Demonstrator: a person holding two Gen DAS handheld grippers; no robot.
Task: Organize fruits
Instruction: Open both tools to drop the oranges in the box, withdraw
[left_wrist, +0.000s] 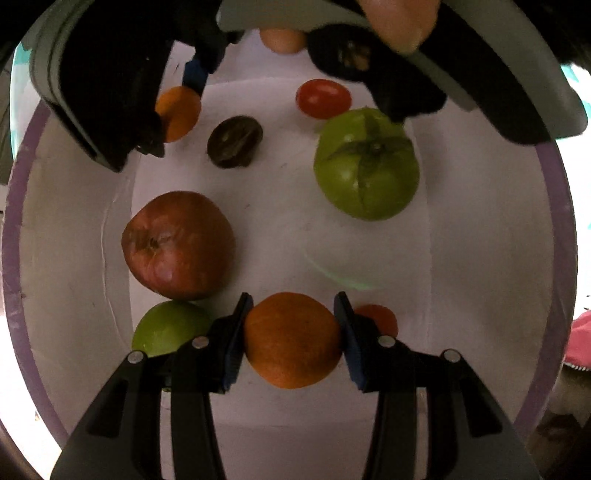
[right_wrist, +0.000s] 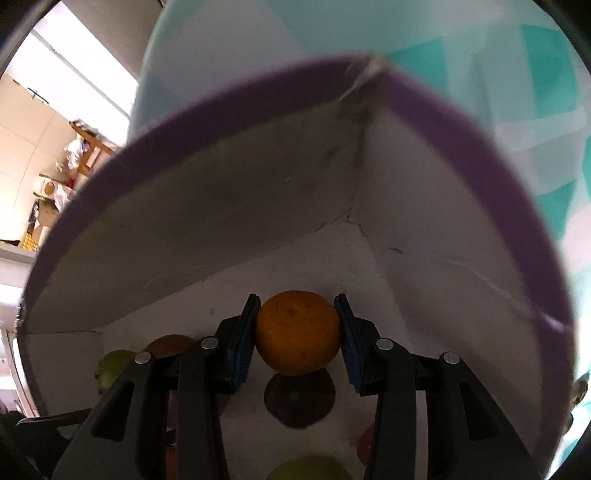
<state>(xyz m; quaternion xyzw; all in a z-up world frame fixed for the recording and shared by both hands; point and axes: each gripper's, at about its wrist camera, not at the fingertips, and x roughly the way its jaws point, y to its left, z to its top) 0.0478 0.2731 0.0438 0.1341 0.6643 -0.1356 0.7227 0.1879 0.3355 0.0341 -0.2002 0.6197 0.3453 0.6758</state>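
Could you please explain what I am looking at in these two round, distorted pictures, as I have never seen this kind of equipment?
Each picture comes from a fisheye camera mounted on a hand-held two-finger gripper, looking along its fingers. A person holds one in each hand; there is no robot arm.

The left gripper is clamped on an orange above a white box with a purple rim. In the box lie a red apple, a green tomato, a small red tomato, a dark fruit and a green fruit.

The right gripper also grips an orange, over the box's corner. It shows at the top of the left view too.
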